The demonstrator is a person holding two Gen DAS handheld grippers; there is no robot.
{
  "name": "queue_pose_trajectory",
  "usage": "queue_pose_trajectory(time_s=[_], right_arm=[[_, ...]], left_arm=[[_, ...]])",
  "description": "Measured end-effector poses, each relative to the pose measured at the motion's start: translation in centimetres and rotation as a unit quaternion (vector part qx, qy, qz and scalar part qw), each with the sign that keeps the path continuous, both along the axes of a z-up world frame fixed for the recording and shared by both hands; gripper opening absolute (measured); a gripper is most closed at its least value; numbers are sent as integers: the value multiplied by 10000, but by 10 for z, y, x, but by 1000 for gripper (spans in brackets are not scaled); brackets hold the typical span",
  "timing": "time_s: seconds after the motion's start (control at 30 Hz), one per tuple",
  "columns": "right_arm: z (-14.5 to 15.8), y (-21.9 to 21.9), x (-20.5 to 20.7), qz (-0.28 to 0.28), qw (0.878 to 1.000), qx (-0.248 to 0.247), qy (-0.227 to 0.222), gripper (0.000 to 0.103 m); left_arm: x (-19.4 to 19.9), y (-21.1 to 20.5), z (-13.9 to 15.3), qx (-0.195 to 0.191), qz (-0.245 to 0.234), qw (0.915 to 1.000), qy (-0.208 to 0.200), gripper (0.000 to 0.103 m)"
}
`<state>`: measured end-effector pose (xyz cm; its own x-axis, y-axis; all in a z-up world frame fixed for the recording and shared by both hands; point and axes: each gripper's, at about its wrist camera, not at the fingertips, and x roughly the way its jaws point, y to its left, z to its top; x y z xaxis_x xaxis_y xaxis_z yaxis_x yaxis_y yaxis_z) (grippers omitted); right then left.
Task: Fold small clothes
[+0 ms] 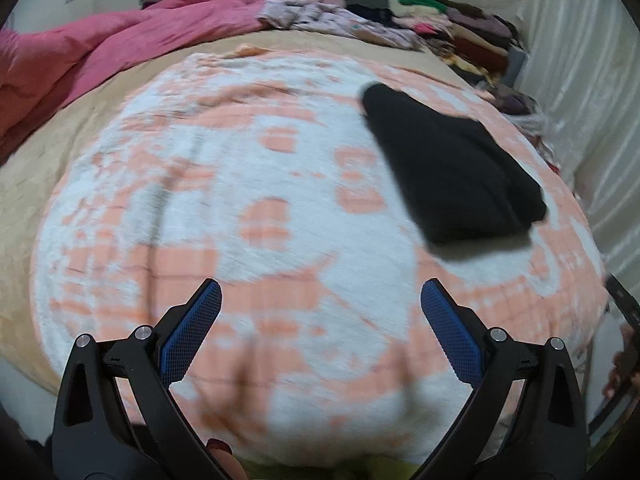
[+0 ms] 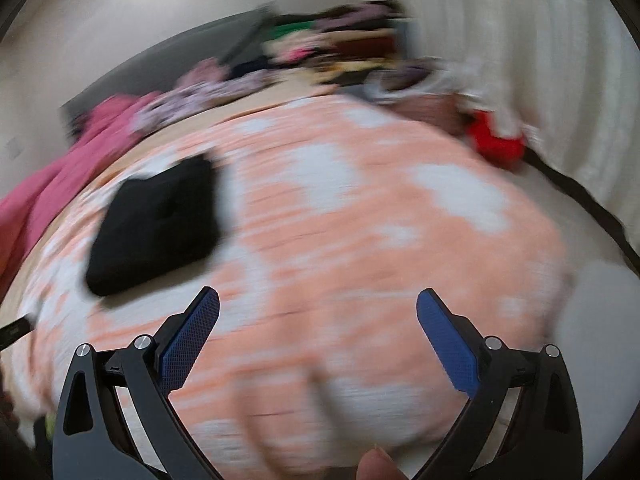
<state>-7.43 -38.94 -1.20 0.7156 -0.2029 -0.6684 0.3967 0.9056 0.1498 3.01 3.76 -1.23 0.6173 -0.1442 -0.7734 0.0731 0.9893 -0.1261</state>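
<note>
A black folded garment (image 1: 452, 164) lies on the orange-and-white blanket (image 1: 240, 184) at the right of the left wrist view. It also shows in the right wrist view (image 2: 156, 224), at the left. My left gripper (image 1: 320, 292) is open and empty, well short of the garment and to its left. My right gripper (image 2: 318, 300) is open and empty, to the right of the garment and apart from it. Both views are blurred by motion.
A pink quilt (image 1: 100, 52) lies bunched at the back left. A pile of mixed clothes (image 1: 452, 28) sits at the back right near a white curtain (image 1: 580, 80). A red item (image 2: 496, 140) lies by the blanket's right edge. A black strap (image 2: 592, 208) runs beside it.
</note>
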Motion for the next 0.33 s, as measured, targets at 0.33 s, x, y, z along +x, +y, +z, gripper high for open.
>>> queue_pose_trajectory(time_s=[0.33], right_arm=[[-57, -265, -120, -3807, 9193, 18, 998, 98]], left_arm=[[100, 209, -6, 1098, 2126, 9708, 142, 94]])
